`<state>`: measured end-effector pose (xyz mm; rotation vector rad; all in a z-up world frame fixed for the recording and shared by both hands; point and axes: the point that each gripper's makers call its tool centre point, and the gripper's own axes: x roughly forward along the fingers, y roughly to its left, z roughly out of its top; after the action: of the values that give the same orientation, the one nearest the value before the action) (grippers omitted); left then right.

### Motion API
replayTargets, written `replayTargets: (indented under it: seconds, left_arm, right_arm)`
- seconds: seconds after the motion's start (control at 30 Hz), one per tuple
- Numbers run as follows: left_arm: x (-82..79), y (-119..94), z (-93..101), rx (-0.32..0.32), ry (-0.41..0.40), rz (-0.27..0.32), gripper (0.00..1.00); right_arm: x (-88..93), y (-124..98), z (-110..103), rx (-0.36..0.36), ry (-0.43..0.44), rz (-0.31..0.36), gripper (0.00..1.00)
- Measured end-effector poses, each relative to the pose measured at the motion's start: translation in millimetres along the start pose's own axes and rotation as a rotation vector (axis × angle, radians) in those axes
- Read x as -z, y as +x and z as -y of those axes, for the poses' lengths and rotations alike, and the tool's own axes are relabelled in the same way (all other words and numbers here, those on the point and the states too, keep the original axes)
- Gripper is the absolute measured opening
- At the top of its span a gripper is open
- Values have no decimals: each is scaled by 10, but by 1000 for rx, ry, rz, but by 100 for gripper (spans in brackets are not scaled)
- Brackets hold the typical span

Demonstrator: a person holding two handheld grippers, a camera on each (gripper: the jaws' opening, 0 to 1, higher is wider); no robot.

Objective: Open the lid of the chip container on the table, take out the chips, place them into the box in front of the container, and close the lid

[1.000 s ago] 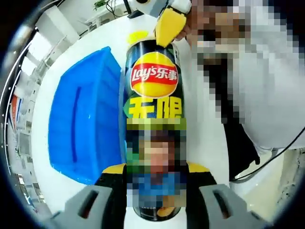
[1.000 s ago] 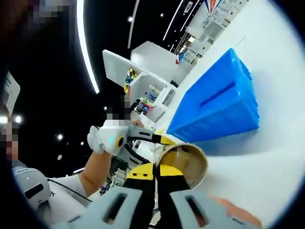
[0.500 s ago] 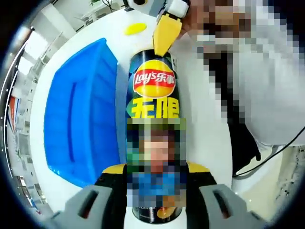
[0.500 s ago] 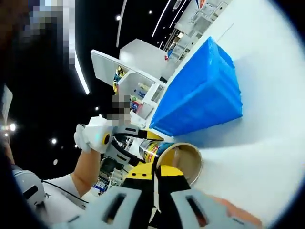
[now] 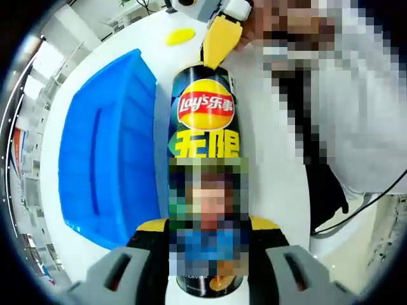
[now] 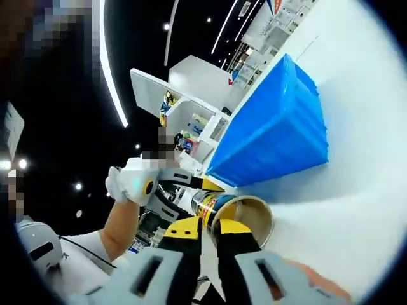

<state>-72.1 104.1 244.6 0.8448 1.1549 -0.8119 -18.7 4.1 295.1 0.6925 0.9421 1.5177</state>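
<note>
Left gripper (image 5: 205, 254): clamping the lower body of the chip container (image 5: 205, 146), jaws narrow and pressing either side of the can; steadying it on the worktop (image 5: 267, 159) so the other tool can work at the mouth.

Chip container: standing right of the blue box (image 5: 105, 165), close beside it; lid off, open mouth (image 6: 245, 219) showing a pale empty-looking inner wall in the right gripper view; chips inside not discernible.

Right gripper (image 6: 208, 230): hovering at the near rim of the open mouth, jaws parted by a narrow gap, gripping nothing visible; in the left gripper view its yellow tip (image 5: 218, 39) reaching the far top of the can. Likely lining up to reach in for chips.

Blue box: sitting left of the can in the left gripper view, far of it in the right gripper view; kept close so the carry across stays short.

Yellow piece (image 5: 180, 36): lying on the worktop beyond the can, near the far end of the box; chip or lid, cannot tell.

Change from half a second ago: right jaws opening from pressed-together to slightly apart; left clamp and can sitting as before; right gripper view swinging a little, box and can keeping their places.
</note>
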Motion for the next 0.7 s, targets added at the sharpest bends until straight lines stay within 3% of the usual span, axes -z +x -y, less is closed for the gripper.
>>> replayTargets:
  seconds: [0.17,0.27,0.43,0.53,0.7]
  left_arm:
    - [-3,-2,0,7,-3,4,47]
    - [-3,1,-3,12,-5,1,47]
    - [-1,2,-7,18,-6,-1,47]
    - [1,4,-8,18,-5,-7,47]
    - [7,7,-9,15,-4,-22,47]
  right_arm:
    - [-200,-225,-61,13,-43,62,17]
    - [-299,-361,36,55,-57,76,16]
    - [-202,-366,152,108,-80,3,16]
    - [-43,-308,242,150,-97,-105,16]
    - [12,-192,324,170,-127,-158,16]
